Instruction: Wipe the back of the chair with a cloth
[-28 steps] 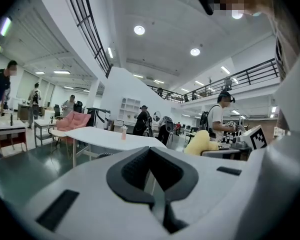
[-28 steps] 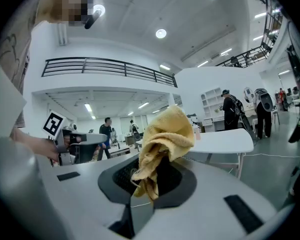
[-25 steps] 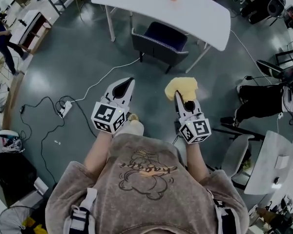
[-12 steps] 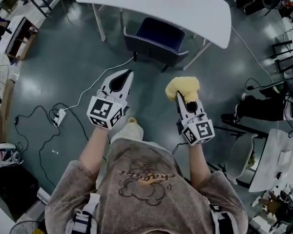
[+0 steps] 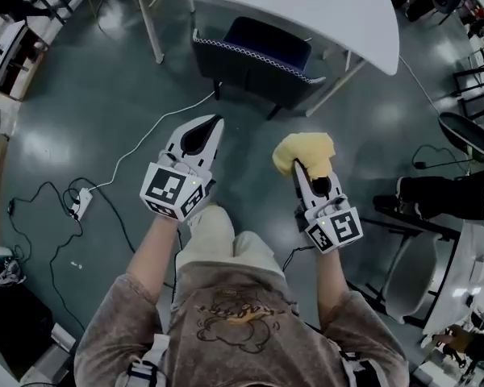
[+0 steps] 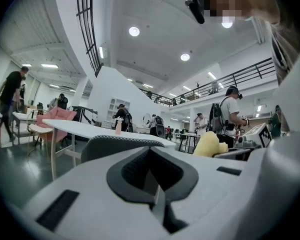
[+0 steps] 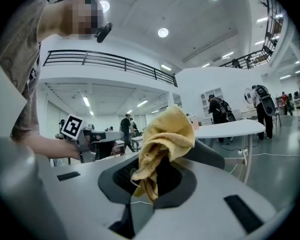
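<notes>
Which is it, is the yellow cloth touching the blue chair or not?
Apart. The head view shows bare floor between the yellow cloth and the chair.

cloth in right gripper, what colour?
Yellow cloth, plain, no pattern. Shows best in the right gripper view.

A white surface [image 5: 323,10] stands on the grey floor [image 5: 73,103], with a pink bottle [image 6: 118,126] upright on it. A white cable [image 5: 157,135] trails toward a power strip [image 5: 81,203], near looping black cables [image 5: 32,196].
</notes>
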Available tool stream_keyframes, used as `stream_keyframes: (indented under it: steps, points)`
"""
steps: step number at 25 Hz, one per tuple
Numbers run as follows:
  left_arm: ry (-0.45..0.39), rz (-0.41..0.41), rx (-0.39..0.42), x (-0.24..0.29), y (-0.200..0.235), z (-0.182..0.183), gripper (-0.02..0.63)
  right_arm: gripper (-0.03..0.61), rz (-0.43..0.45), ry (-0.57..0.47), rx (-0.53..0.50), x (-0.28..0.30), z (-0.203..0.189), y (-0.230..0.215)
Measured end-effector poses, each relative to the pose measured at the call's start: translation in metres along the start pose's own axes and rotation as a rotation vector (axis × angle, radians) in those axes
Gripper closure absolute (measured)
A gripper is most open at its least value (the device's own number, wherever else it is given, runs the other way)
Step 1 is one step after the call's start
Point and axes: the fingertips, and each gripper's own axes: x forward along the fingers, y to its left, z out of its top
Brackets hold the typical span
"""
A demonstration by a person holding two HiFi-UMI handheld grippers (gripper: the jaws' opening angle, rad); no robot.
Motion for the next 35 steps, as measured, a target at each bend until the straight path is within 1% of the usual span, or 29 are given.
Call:
stream_keyframes:
  steps: [4, 7, 9, 12, 16, 20, 23, 27, 31, 35]
  points:
    - [-0.023, -0.014, 0.025, 0.017, 0.017, -0.044, 0.604, 0.512, 0.045, -0.027, 0.004, 0.015, -0.042, -0.010]
    - [-0.041, -0.020, 0.011, 0.025, 0.029, -0.082, 0.604, 0.512, 0.070, -0.038, -0.003, 0.025, -0.079, -0.017]
    - [-0.054, -0.016, 0.010, 0.030, 0.036, -0.107, 0.604, 0.512, 0.073, -0.055, -0.008, 0.031, -0.102, -0.024]
    - [-0.069, -0.011, 0.036, 0.035, 0.040, -0.146, 0.604, 0.512, 0.073, -0.073, -0.013, 0.036, -0.139, -0.033]
    - [-0.074, -0.010, 0.050, 0.036, 0.042, -0.197, 0.604, 0.512, 0.094, -0.067, -0.026, 0.038, -0.188, -0.035]
    - [-0.084, -0.005, 0.050, 0.032, 0.042, -0.232, 0.604, 0.514, 0.132, -0.074, 0.023, 0.038, -0.220, -0.033]
    - [-0.088, -0.008, 0.054, 0.030, 0.036, -0.245, 0.604, 0.514, 0.134, -0.070, -0.005, 0.035, -0.233, -0.032]
    - [-0.094, -0.015, 0.068, 0.027, 0.025, -0.253, 0.604, 0.514, 0.142, -0.061, -0.032, 0.034, -0.239, -0.029]
    - [-0.091, -0.020, 0.085, 0.021, 0.017, -0.256, 0.604, 0.514, 0.141, -0.070, -0.040, 0.031, -0.232, -0.027]
    - [-0.089, -0.019, 0.090, 0.022, 0.012, -0.256, 0.604, 0.514, 0.139, -0.082, -0.074, 0.030, -0.214, -0.034]
